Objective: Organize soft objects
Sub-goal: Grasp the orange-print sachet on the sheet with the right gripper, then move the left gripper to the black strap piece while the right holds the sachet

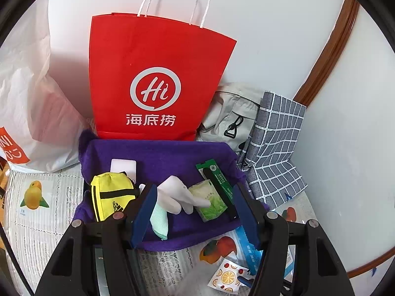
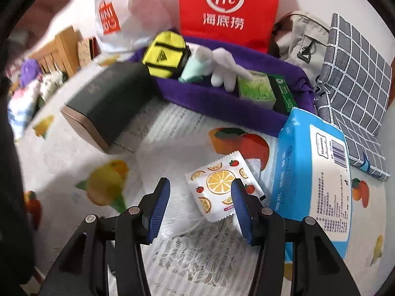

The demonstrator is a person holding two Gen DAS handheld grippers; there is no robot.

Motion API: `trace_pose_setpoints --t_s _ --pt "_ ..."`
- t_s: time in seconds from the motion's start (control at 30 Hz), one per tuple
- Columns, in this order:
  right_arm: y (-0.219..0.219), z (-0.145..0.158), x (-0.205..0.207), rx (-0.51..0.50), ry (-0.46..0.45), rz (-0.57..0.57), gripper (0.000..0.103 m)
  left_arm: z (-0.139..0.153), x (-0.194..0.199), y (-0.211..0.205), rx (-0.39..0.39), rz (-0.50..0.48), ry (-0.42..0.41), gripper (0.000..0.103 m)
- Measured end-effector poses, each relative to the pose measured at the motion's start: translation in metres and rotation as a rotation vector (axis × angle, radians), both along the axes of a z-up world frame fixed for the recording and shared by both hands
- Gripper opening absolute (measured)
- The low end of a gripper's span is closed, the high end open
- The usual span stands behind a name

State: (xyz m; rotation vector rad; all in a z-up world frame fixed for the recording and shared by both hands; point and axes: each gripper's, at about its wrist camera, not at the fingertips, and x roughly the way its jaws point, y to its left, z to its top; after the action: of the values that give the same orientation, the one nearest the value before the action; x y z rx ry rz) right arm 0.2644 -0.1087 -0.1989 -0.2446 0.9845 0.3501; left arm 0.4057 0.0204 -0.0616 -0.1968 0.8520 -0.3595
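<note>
A: Purple tray (image 1: 158,155), cloth-lined, sits in front of the red paper bag (image 1: 158,79). Inside it: yellow pouch (image 1: 111,197), white glove (image 1: 177,194), mint cloth (image 1: 160,222), green tissue pack (image 1: 209,202).

B: Left gripper (image 1: 195,212)?

A: Hovers over the tray, jaws apart, nothing between the pads. Reads as empty.

B: Right gripper (image 2: 201,207)?

A: Pointed down at the tablecloth (image 2: 81,148). Jaws apart. The lemon-print sachet (image 2: 219,185) lies flat between them, nearer the right-hand pad; I can't tell whether that pad touches it. Not gripped.

B: So which step?

A: My read: picking up what lies loose outside the tray. The sachet looks like the current target; the blue wipes pack (image 2: 313,172) just beside it waits.

B: Next move?

A: Likely centre the jaws over the sachet, lower, close on an edge. It is thin and flat, so the pads must get under or pinch a crimped border. Then carry it to the tray.
</note>
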Motion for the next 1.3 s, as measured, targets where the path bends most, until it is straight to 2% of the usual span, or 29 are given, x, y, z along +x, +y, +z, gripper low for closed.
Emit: trace_pose_setpoints --t_s 0.1,0.17,0.23,0.3,0.37,0.43,0.47,0.57,0.7,0.93,1.1,1.3 --pt "0.005 -0.014 0.003 -0.067 0.020 -0.008 0.053 0.003 -0.002 0.004 -0.011 0.006 -0.004 0.062" --pt "0.012 -0.021 0.001 -0.163 -0.021 0.000 0.064 0.005 -0.004 0.005 -0.016 0.006 -0.011 0.062" --pt "0.013 -0.023 -0.001 -0.178 -0.052 -0.008 0.063 0.007 -0.005 0.005 -0.017 0.006 -0.016 0.062" --pt "0.006 -0.022 0.001 -0.137 -0.032 -0.030 0.050 0.009 -0.007 0.005 -0.020 0.002 -0.022 0.062" --pt "0.003 -0.021 0.005 -0.184 -0.046 -0.059 0.024 0.011 -0.009 0.003 -0.017 -0.005 -0.028 0.062" --pt "-0.003 -0.019 0.009 -0.195 -0.049 -0.073 0.013 0.012 -0.011 0.002 -0.013 -0.011 -0.034 0.062" --pt "-0.007 -0.015 0.010 -0.172 -0.047 -0.077 0.009 0.013 -0.011 0.001 -0.011 -0.013 -0.036 0.062" --pt "-0.017 -0.003 0.007 -0.064 -0.037 -0.072 0.008 0.014 -0.012 0.000 -0.003 -0.015 -0.040 0.062" --pt "-0.023 0.013 -0.001 -0.024 -0.077 -0.079 0.008 0.014 -0.014 -0.002 0.009 -0.011 -0.042 0.062" --pt "-0.042 0.041 -0.028 0.126 -0.070 -0.089 0.008 0.018 -0.024 -0.012 0.079 0.004 -0.071 0.062" --pt "-0.064 0.051 -0.056 0.152 -0.069 -0.127 0.008 0.016 -0.036 -0.029 0.222 0.042 -0.104 0.062" --pt "-0.106 0.055 -0.084 0.229 -0.073 -0.272 0.008 -0.017 -0.078 -0.042 0.313 0.001 -0.038 0.062"
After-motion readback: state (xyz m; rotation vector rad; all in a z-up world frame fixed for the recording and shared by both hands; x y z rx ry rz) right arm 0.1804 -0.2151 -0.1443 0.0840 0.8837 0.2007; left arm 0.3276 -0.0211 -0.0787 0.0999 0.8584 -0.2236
